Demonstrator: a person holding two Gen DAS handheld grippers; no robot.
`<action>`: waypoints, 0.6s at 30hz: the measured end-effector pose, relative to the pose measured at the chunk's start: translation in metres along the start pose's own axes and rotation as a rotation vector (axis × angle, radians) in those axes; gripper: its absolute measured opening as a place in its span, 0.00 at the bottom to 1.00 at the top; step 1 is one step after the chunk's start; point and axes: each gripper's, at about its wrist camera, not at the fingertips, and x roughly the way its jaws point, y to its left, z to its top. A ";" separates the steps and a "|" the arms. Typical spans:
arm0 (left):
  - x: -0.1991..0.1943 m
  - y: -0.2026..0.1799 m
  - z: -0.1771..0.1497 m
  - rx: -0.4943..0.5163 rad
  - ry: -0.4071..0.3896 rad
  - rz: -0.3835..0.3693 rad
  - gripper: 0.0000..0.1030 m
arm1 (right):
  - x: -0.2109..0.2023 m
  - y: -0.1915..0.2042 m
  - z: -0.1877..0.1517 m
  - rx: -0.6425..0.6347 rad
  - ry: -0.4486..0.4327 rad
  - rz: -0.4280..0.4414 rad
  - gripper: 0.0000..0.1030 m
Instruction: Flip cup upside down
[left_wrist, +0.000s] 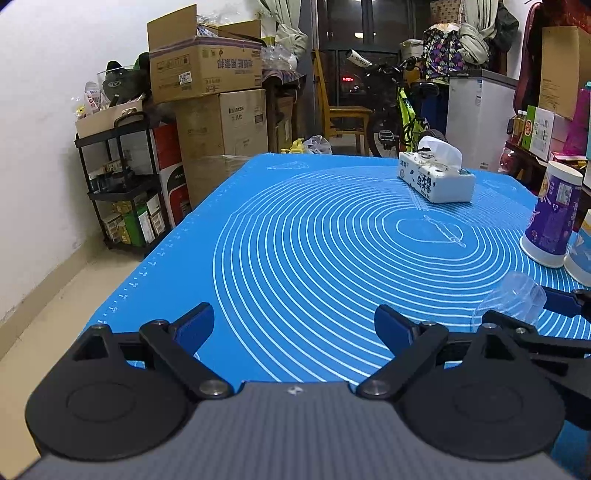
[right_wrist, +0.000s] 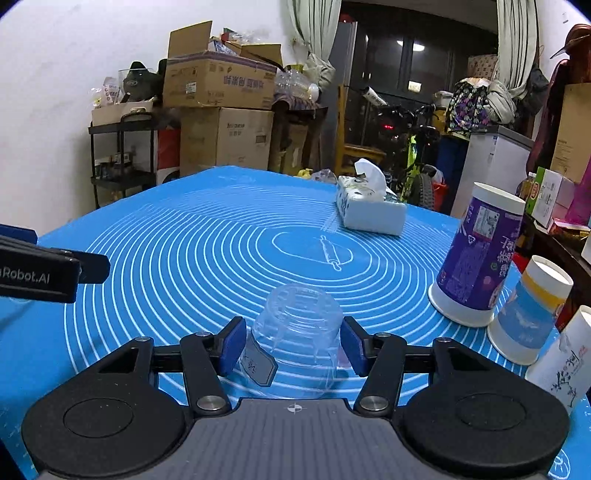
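A clear plastic cup (right_wrist: 299, 325) stands upside down on the blue mat (right_wrist: 184, 258), between the fingers of my right gripper (right_wrist: 293, 341). The blue pads sit close beside its wall with small gaps, so the gripper is open around it. In the left wrist view the same cup (left_wrist: 513, 299) shows at the right edge, with the right gripper (left_wrist: 554, 306) around it. My left gripper (left_wrist: 294, 325) is open and empty, low over the mat's near edge, left of the cup. It shows at the left edge of the right wrist view (right_wrist: 92, 267).
A tissue box (right_wrist: 369, 210) lies at the far right of the mat. A purple paper cup (right_wrist: 476, 262), a blue-and-yellow cup (right_wrist: 528, 317) and a white cup (right_wrist: 565, 365) stand upside down along the right side. Boxes and a shelf cart (left_wrist: 122, 177) stand beyond the table.
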 end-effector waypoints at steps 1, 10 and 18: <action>-0.001 0.000 0.000 0.001 0.000 0.000 0.90 | -0.002 0.001 -0.001 -0.004 -0.001 0.000 0.58; -0.011 -0.013 -0.003 0.035 0.024 -0.009 0.94 | -0.023 -0.011 0.000 0.037 -0.015 0.026 0.71; -0.032 -0.031 -0.009 0.072 0.048 -0.063 0.94 | -0.067 -0.041 -0.008 0.092 0.033 -0.002 0.75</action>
